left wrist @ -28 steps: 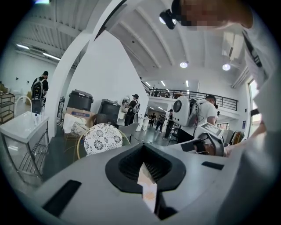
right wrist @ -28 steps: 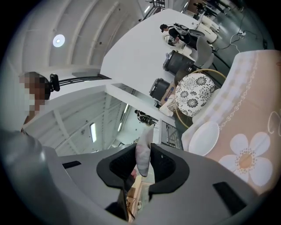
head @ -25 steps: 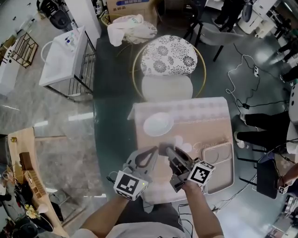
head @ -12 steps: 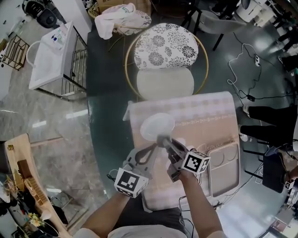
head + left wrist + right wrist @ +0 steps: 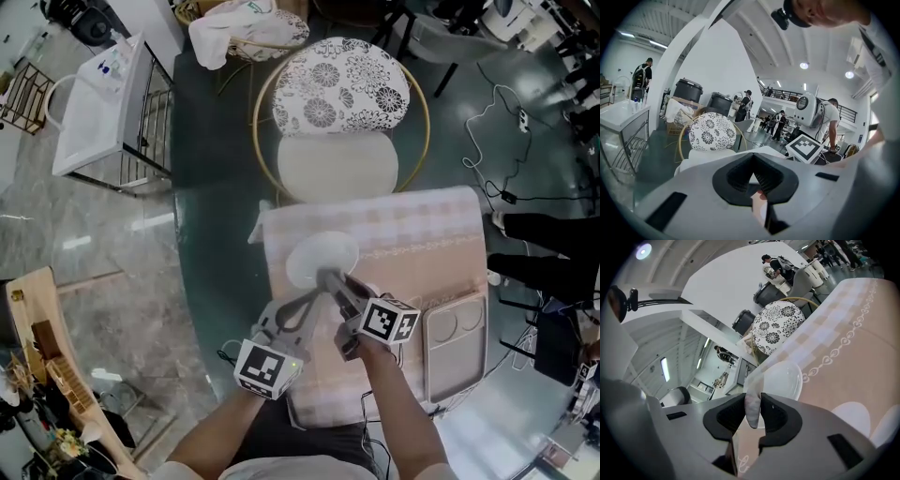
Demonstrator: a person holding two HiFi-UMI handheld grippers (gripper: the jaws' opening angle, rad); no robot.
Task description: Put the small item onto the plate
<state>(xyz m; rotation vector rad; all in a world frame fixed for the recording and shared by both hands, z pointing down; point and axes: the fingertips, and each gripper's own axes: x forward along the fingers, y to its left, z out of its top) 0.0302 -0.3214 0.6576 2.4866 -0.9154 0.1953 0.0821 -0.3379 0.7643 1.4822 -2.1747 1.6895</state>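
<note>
Pinching a smooth, pale oblong item (image 5: 751, 411) — right gripper (image 5: 752, 400) jaws; left gripper (image 5: 753, 161) jaws pressed together.

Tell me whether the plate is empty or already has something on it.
Empty, as far as it shows: the white plate looks bare, and the small pale item is pinched in the right gripper, not on it.

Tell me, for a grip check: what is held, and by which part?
The right gripper pinches the small pale item by its flat sides, mid-length; the left gripper is shut, empty.
</note>
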